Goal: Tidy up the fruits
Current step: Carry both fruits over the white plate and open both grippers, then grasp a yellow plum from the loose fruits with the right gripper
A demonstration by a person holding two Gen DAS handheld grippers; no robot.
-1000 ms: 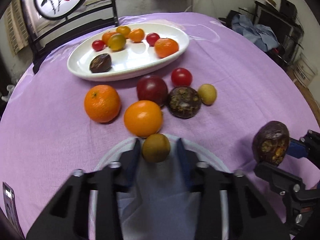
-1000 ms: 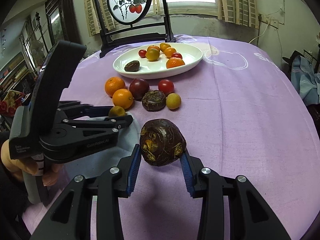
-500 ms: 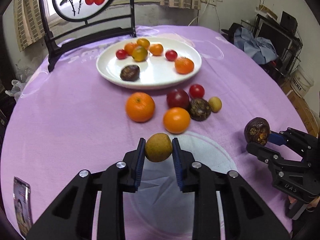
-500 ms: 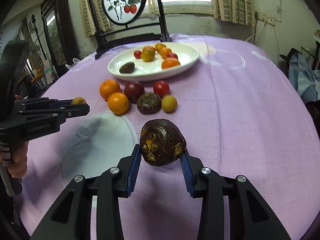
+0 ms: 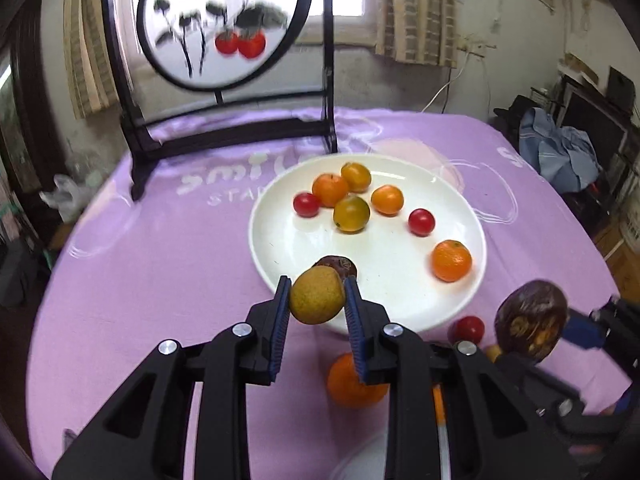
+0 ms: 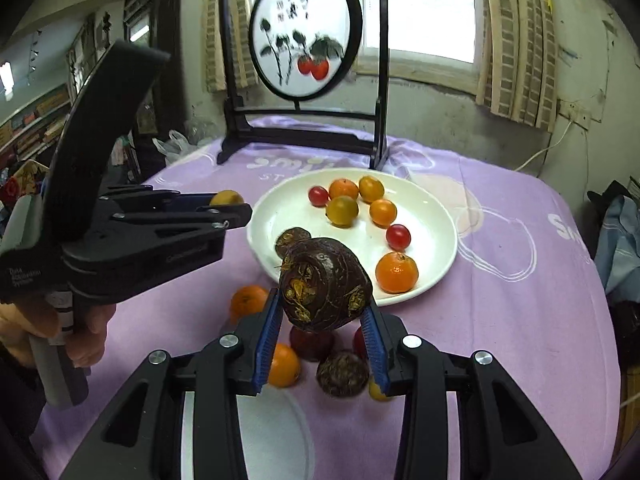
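We carry a yellow-green fruit (image 5: 317, 300) in the left tongs (image 5: 316, 312) and a dark wrinkled fruit (image 6: 325, 285) in the right tongs (image 6: 322, 320), judging each must next open over bare room near six o'clock on the white plate (image 5: 400, 292).

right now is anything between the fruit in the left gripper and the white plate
Nothing visible blocks it. The yellow-green fruit hangs in the left gripper just over the near rim of the white plate. A dark wrinkled fruit lies on the plate right behind it, so set down beside that.
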